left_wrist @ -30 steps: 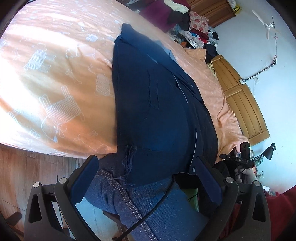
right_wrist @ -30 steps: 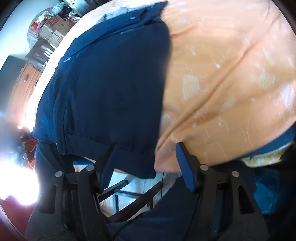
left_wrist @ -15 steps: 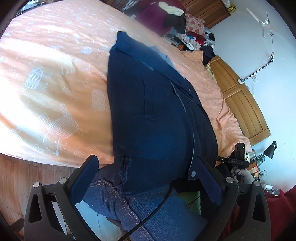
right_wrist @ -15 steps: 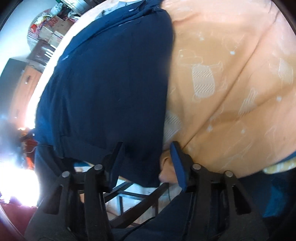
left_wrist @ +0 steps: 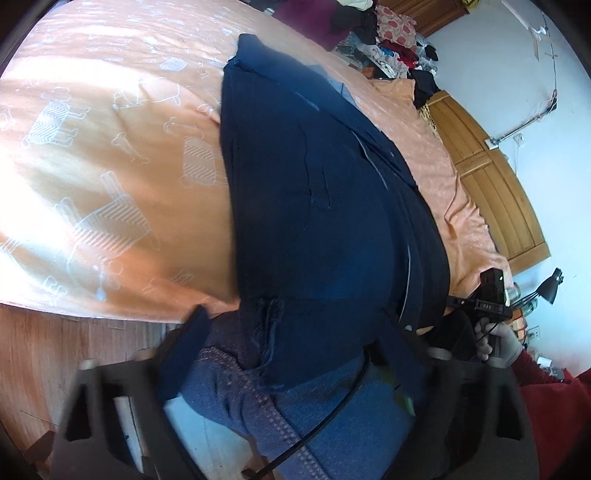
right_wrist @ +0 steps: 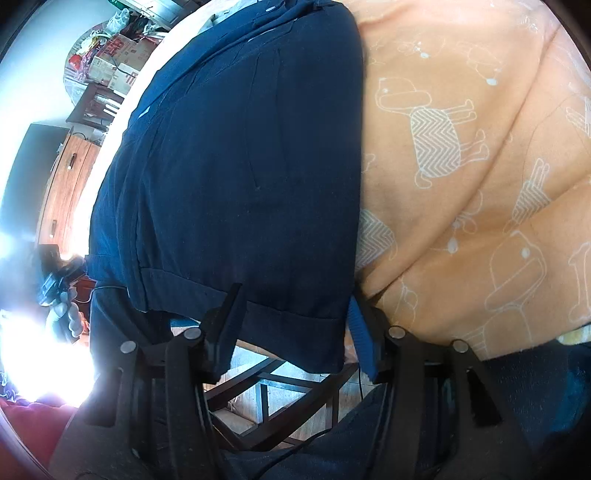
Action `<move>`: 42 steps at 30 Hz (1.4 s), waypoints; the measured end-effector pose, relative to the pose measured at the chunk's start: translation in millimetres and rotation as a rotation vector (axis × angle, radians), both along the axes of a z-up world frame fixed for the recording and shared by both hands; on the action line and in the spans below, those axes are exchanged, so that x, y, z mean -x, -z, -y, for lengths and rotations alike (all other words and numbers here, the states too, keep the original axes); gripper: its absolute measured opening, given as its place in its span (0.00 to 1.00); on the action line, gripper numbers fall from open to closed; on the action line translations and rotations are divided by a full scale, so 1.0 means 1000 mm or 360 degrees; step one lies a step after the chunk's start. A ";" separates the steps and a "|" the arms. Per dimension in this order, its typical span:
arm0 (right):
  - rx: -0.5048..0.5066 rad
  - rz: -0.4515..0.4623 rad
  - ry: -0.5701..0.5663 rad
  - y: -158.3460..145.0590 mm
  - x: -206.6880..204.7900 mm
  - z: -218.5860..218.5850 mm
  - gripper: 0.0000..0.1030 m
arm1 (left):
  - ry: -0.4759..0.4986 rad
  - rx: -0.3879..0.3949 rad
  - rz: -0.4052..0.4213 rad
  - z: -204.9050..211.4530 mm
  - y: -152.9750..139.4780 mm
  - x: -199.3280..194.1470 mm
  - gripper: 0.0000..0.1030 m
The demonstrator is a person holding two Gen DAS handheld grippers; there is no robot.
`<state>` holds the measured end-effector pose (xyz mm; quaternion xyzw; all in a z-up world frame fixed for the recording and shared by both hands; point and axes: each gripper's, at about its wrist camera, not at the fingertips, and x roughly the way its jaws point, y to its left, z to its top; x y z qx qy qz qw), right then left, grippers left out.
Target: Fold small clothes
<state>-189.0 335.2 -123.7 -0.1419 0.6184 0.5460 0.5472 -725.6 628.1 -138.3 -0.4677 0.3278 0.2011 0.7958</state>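
A navy garment [left_wrist: 314, 221] lies flat along the orange bedspread [left_wrist: 110, 166], and its near hem hangs over the bed's edge. My left gripper [left_wrist: 291, 347] is open, its fingers either side of the frayed left end of that hem, above a person's jeans-clad knee [left_wrist: 295, 413]. In the right wrist view the same garment [right_wrist: 240, 166] fills the middle. My right gripper [right_wrist: 295, 321] is open, with the hem's right corner hanging between its fingers. The right gripper, held in a gloved hand [left_wrist: 495, 339], shows at the far right of the left wrist view.
A heap of mixed clothes [left_wrist: 388, 29] sits at the bed's far end. Wooden wardrobe doors [left_wrist: 491, 192] and a desk lamp [left_wrist: 550, 288] stand to the right. Wood floor [left_wrist: 37, 350] lies below the bed's edge. A dark chair frame [right_wrist: 277, 387] is under the right gripper.
Both grippers have come closer to the hanging hem. The right gripper's fingers now stand either side of the hem's corner, and the left fingers look slightly closer together and blurred.
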 end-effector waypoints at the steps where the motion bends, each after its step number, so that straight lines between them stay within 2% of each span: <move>1: 0.0000 0.0007 -0.0006 0.000 0.000 0.000 0.51 | 0.0009 0.0002 -0.0008 0.000 0.000 -0.003 0.61; 4: -0.0003 -0.0013 0.0001 0.003 -0.003 0.001 0.50 | 0.0039 -0.0018 -0.0102 0.002 0.000 -0.013 0.57; 6: 0.0005 -0.0029 0.0001 0.007 -0.003 0.000 0.49 | 0.0011 0.0012 -0.0122 -0.002 0.007 -0.013 0.47; 7: 0.0014 -0.0012 -0.0005 0.008 -0.001 0.000 0.45 | -0.0002 0.0031 -0.0121 -0.004 0.011 -0.013 0.45; 8: 0.0023 0.0025 -0.0010 0.006 -0.001 -0.001 0.37 | -0.0019 0.0051 -0.0112 -0.006 0.014 -0.012 0.37; 9: 0.0021 0.0042 -0.0015 0.003 0.001 0.000 0.21 | -0.0030 0.0060 -0.0085 -0.006 0.015 -0.012 0.29; 11: -0.0057 0.0054 -0.0003 -0.014 0.001 0.006 0.15 | -0.0037 0.0043 -0.0006 -0.003 0.007 -0.012 0.15; 12: -0.0128 0.0026 0.0016 -0.027 0.000 0.011 0.09 | -0.0046 0.0015 0.0024 0.000 -0.001 -0.013 0.15; 13: -0.0187 -0.0008 0.0045 -0.037 -0.003 0.015 0.08 | -0.0062 0.0001 0.0054 0.001 -0.008 -0.013 0.14; 17: -0.0389 -0.0154 0.0133 -0.072 -0.019 0.024 0.07 | -0.0136 -0.0013 0.0269 -0.003 -0.038 -0.008 0.14; 21: -0.0554 -0.0299 0.0207 -0.095 -0.035 0.024 0.06 | -0.0196 0.0002 0.0484 -0.017 -0.061 0.000 0.14; 25: -0.0697 -0.0356 0.0249 -0.121 -0.054 0.010 0.06 | -0.0247 0.0005 0.0672 -0.037 -0.082 0.003 0.14; 27: -0.0762 -0.0349 0.0260 -0.138 -0.070 -0.012 0.05 | -0.0287 -0.0016 0.0766 -0.058 -0.095 0.004 0.14; 29: -0.0803 -0.0318 0.0265 -0.152 -0.084 -0.041 0.05 | -0.0304 -0.0060 0.0804 -0.080 -0.111 -0.003 0.14; 32: -0.0824 -0.0295 0.0280 -0.161 -0.117 -0.096 0.05 | -0.0273 -0.0144 0.0795 -0.125 -0.132 -0.030 0.15; 35: -0.0800 -0.0292 0.0284 -0.158 -0.142 -0.152 0.05 | -0.0257 -0.0176 0.0775 -0.174 -0.142 -0.062 0.15; 38: -0.0752 -0.0258 0.0274 -0.149 -0.168 -0.208 0.05 | -0.0247 -0.0180 0.0724 -0.227 -0.137 -0.097 0.16; 42: -0.0645 -0.0239 0.0282 -0.114 -0.209 -0.274 0.06 | -0.0281 -0.0130 0.0601 -0.297 -0.104 -0.145 0.19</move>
